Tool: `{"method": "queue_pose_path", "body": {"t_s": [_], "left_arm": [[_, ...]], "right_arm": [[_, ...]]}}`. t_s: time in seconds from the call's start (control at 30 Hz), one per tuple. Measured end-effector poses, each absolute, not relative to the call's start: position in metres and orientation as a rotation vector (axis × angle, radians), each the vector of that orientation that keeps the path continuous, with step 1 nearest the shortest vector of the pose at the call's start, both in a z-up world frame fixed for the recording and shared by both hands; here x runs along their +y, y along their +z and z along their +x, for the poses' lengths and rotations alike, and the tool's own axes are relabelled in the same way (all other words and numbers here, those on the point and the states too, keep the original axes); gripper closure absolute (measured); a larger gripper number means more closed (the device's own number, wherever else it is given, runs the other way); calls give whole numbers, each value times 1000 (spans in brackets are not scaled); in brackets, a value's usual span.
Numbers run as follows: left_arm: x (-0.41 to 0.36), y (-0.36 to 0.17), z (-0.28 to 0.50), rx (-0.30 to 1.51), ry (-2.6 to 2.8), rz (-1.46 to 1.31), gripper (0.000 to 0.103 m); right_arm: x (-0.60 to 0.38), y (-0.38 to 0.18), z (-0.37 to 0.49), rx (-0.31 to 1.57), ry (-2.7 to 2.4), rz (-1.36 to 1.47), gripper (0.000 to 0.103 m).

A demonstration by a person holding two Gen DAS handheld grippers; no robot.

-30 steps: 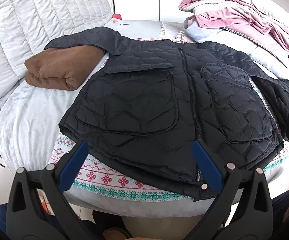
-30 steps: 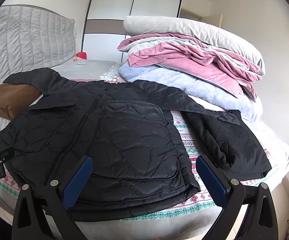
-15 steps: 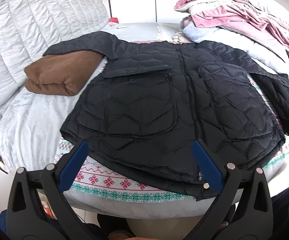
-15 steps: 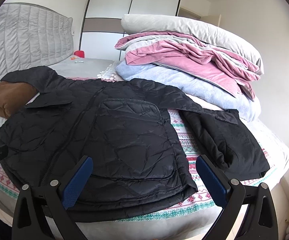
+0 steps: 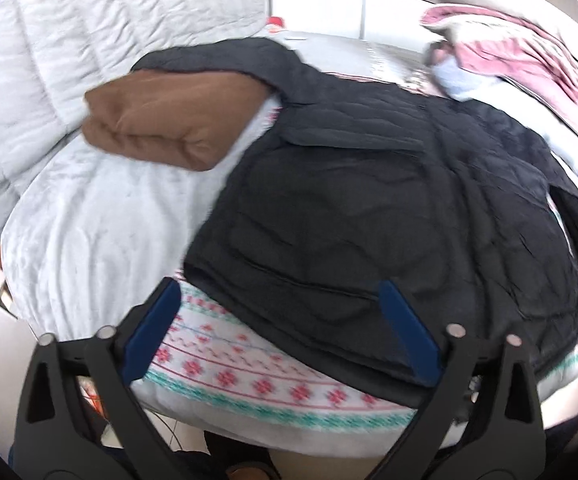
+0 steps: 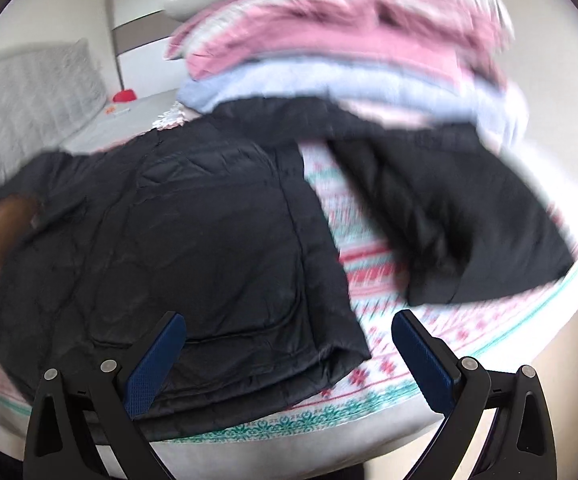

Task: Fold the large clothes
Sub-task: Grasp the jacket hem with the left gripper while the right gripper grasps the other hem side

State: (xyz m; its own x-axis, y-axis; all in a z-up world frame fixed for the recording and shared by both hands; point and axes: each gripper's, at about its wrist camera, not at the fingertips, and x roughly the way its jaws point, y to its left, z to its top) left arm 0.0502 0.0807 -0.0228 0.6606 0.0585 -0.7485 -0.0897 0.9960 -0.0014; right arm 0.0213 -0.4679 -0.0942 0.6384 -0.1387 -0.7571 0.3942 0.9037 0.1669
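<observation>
Left wrist view: black quilted jacket [image 5: 389, 216] lies face-up and spread flat on the patterned blanket [image 5: 257, 380] at the near edge of the bed [image 5: 89, 248], hem toward the camera, zipper running away from it. One sleeve [image 5: 217, 60] reaches up-left and lies over part of the folded brown garment [image 5: 169, 120]. Right wrist view is blurred, but shows the other sleeve [image 6: 461, 224] splayed out to the right on the blanket, apart from the jacket body. Left gripper [image 5: 281, 328] has jaws spread wide, nothing between them, hovering at the hem's left corner, not touching as far as I can tell. Right gripper [image 6: 289, 352] also wide open and empty, sitting over the hem's right corner. Progress judgement: the jacket looks laid out and ready, no fold made yet; both sleeves are out and the body is at full width. Left to do, likely: sleeves in, sides in, then hem up to the collar. The brown garment beside it is already folded, possibly a finished item. Further out: stacked pink and light-blue bedding [image 6: 349, 60] to the right, a grey quilted headboard [image 5: 109, 20] to the left, a small red object [image 6: 124, 96] at the far end.
</observation>
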Motion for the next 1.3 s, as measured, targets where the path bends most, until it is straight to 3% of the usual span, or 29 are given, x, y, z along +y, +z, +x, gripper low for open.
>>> {"method": "queue_pose_path", "body": {"t_s": [0.1,0.23,0.43,0.5,0.53,0.57,0.6,0.67,0.87,1.03,1.2,1.3], "left_arm": [[100,-35,63,900,108,-120,25],[108,-50,77,965,108,-183,28],[115,-72,100,1000,199,-183,39],[114,-85,106,1032,210,-193,62],[110,-89,108,1046,209,-186,65],[106,-92,108,1042,207,-168,77],[99,-92,107,1028,203,-130,93],[86,-90,103,995,210,-41,97],[63,-81,76,986,125,32,98],[46,-71,64,947,123,114,97],[54,-68,67,975,116,71,95],[51,-62,65,974,117,64,95]], "right_arm": [[-493,-110,24,863,-316,437,3],[-503,-125,29,905,-264,555,11],[-508,-149,44,978,-291,589,55],[-508,-154,51,993,-276,585,87],[-506,-152,54,993,-280,561,91],[-505,-150,55,983,-286,541,95],[-506,-147,54,972,-290,532,97],[-510,-135,49,928,-301,522,98],[-531,-101,48,836,-390,463,99],[-526,-105,61,874,-420,375,99],[-520,-106,60,878,-418,374,94],[-526,-97,47,854,-446,363,83]]}}
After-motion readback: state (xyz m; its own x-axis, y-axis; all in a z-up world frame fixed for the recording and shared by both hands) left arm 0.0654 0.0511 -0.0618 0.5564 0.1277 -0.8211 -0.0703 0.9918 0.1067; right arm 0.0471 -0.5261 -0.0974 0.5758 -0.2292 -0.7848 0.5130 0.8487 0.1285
